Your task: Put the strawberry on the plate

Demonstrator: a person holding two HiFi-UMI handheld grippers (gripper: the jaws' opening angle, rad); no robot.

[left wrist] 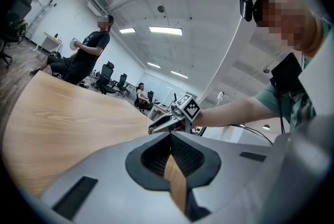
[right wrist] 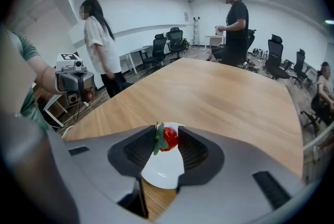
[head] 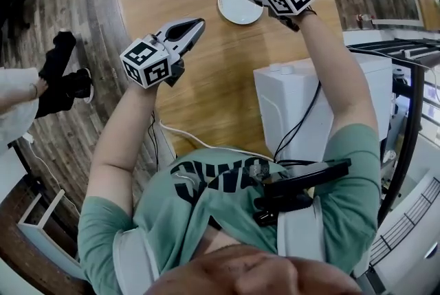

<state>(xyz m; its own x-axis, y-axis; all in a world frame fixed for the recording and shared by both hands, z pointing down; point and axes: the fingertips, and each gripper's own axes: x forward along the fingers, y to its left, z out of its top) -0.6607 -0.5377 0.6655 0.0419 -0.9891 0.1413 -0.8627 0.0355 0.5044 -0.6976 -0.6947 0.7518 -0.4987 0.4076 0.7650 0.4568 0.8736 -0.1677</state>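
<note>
The right tool point(right wrist: 166, 133) held the strawberry point(right wrist: 170, 139) between its jaws, over the plate point(right wrist: 162, 172) on the desk point(right wrist: 224, 97). Maybe the strawberry hung just above the plate; that was hard to see. The best way would be to go down slowly, open over the middle, then lift straight up.

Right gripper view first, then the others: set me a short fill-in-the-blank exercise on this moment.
The right tool grips a ____ between its jaws.
Beyond its jaws a white ____ lies on the wooden table.
The left tool holds ____.
Missing: strawberry; plate; nothing.
</note>
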